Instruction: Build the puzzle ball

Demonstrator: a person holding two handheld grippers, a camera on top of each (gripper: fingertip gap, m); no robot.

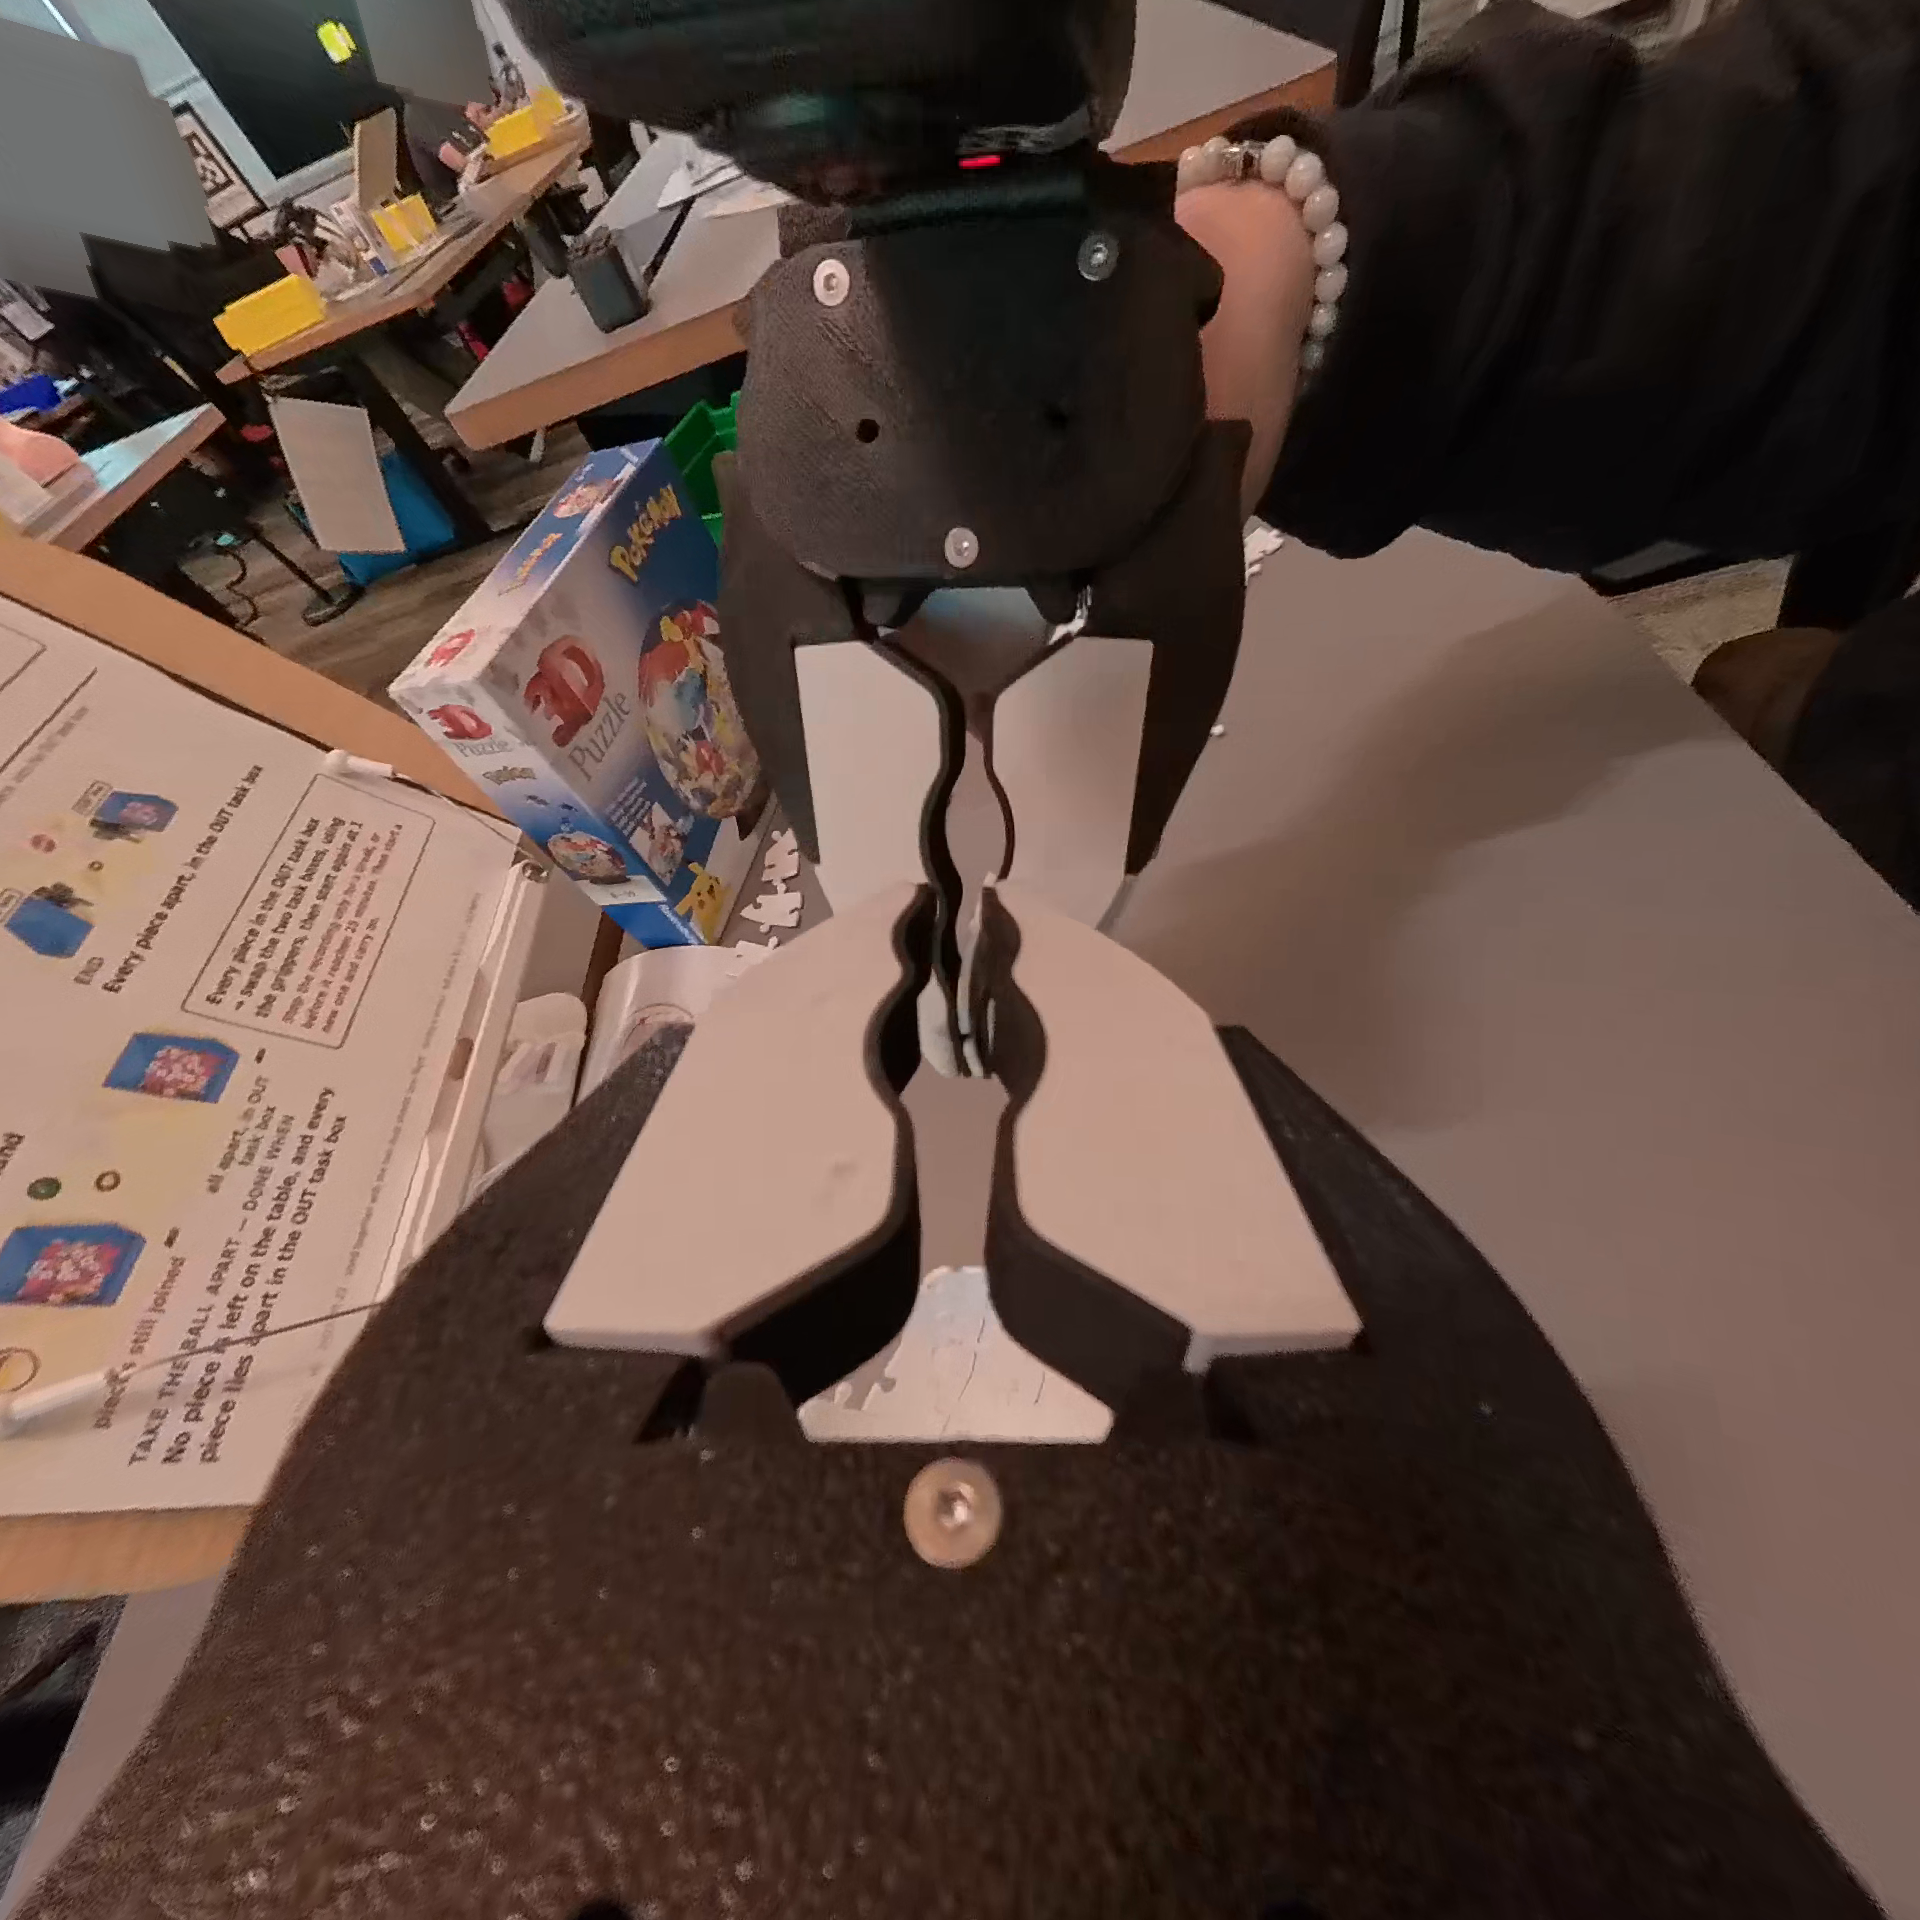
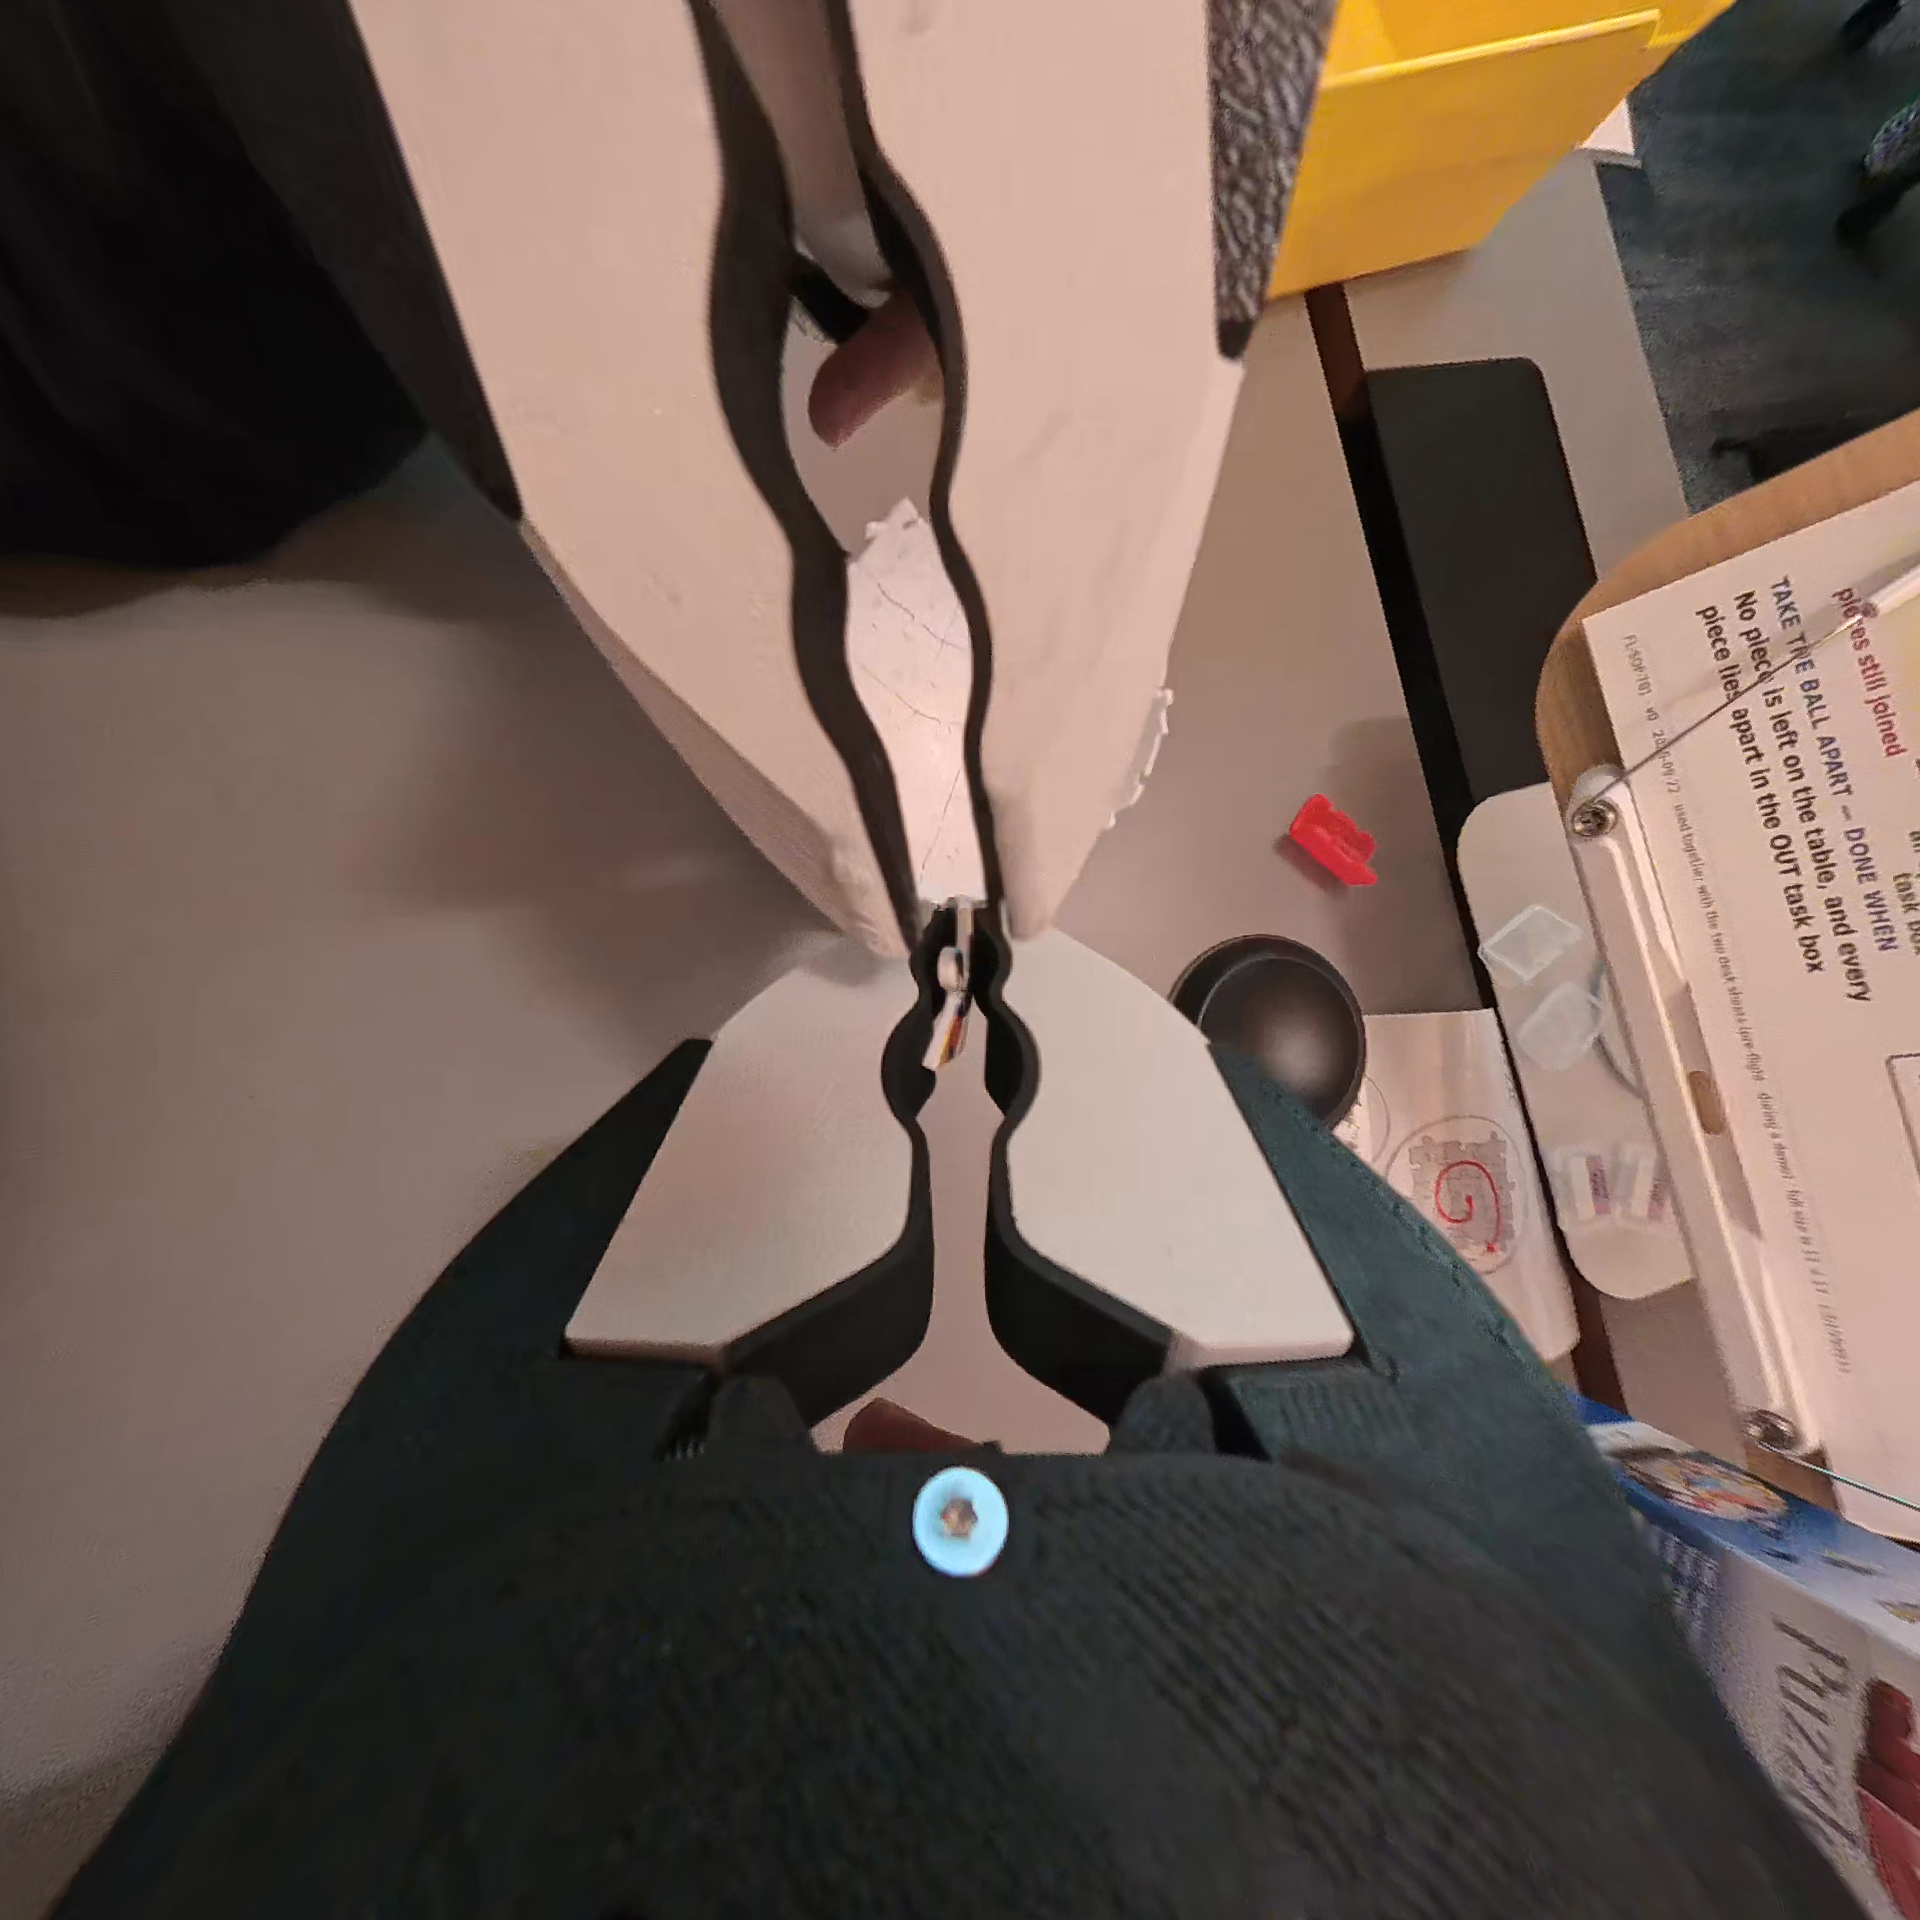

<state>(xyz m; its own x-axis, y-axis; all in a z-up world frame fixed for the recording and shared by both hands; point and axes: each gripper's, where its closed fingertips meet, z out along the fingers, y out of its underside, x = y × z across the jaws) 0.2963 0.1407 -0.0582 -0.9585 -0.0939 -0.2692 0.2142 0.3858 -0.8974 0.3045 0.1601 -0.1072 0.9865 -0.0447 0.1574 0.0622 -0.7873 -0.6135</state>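
Left gripper [image 1: 951, 987] and right gripper [image 2: 956, 997], tip to tip, each clenched on a puzzle piece [image 2: 951, 1013]; misaligned tabs could jam or slip loose.

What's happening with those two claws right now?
Left gripper and right gripper both shut on small puzzle pieces, tips meeting above the grey table. Nothing between them.

We see a small puzzle piece [image 2: 951, 1013], white with colored edges, edge-on at frame center. Behind it a joined white puzzle section [image 2: 914, 665] fills the upper-center gap.
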